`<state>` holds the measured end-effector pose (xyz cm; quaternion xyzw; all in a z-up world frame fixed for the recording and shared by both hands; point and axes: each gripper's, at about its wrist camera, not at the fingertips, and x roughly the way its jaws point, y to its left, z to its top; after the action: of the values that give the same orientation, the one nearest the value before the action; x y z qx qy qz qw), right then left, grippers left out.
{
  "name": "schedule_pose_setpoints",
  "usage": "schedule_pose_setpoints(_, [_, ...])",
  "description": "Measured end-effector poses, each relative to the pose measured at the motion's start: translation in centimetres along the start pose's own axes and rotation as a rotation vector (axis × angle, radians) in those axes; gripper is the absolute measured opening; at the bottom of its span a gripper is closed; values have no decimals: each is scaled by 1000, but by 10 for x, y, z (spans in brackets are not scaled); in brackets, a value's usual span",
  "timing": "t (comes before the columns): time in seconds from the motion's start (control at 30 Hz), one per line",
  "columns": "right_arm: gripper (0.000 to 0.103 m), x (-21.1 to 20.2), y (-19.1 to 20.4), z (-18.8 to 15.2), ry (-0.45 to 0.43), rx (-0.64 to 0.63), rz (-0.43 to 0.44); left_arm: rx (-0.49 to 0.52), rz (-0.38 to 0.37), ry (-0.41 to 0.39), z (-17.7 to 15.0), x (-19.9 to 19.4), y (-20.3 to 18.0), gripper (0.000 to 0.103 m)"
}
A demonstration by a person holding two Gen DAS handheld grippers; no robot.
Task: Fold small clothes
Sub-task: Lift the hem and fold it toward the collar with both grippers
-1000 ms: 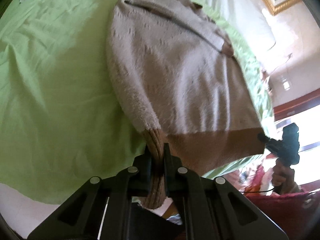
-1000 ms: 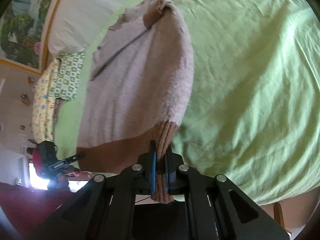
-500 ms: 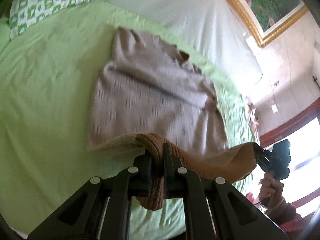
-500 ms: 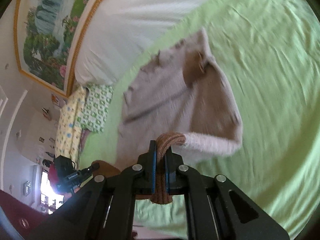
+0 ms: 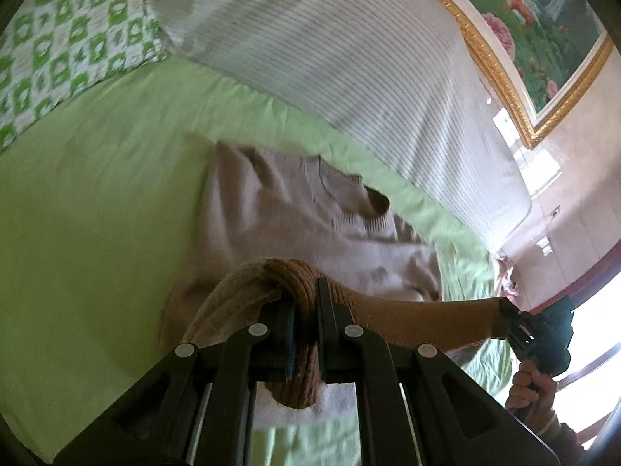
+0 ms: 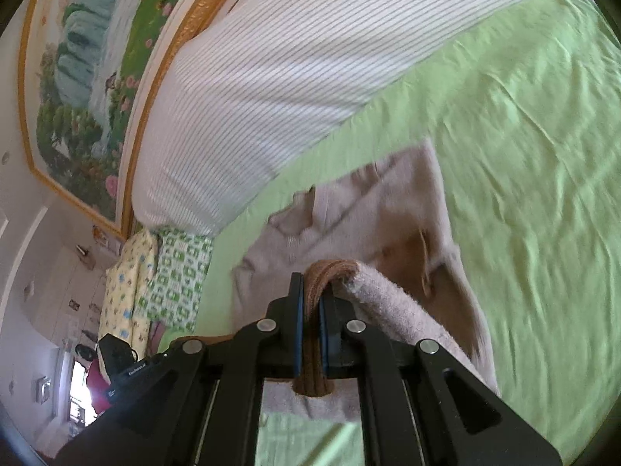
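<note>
A beige knitted sweater (image 5: 271, 213) lies on a bed covered with a light green sheet (image 5: 97, 213), its collar end toward the striped white bedding (image 5: 330, 58) at twelve o'clock. The left claw (image 5: 302, 310) is clenched on the brown ribbed hem (image 5: 295, 272) at one bottom corner, the fabric bunched between its pads and hanging out below them. From there the hem runs taut toward three o'clock to the right claw (image 5: 504, 310), which a hand (image 5: 531, 388) holds near the frame's edge, pinching the other bottom corner. In the right wrist view, the right claw (image 6: 310, 310) is likewise clenched on the ribbed hem (image 6: 330, 272), with the fuzzy beige edge draped off toward four o'clock. The held lower part of the sweater is raised off the bed and arched over the upper part, which rests flat on the sheet at about twelve o'clock from both claws. A green-and-white patterned pillow (image 5: 70, 50) sits at ten o'clock in the left view, and a gold-framed painting (image 6: 89, 77) hangs behind the bed. The garment is blurred in both views.
</note>
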<state>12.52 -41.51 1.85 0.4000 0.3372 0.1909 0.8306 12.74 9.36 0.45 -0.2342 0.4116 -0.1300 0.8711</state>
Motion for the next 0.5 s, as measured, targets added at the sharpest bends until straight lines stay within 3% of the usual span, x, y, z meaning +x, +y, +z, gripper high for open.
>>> schedule_pose_setpoints(0.27, [7,65,-12,65,-5,20,-33,-72,31,-1,62,69,9,7])
schedule_pose_setpoints(0.5, [7,122,-33,95,33,20,-97,-149,89,30,97,136,29,7])
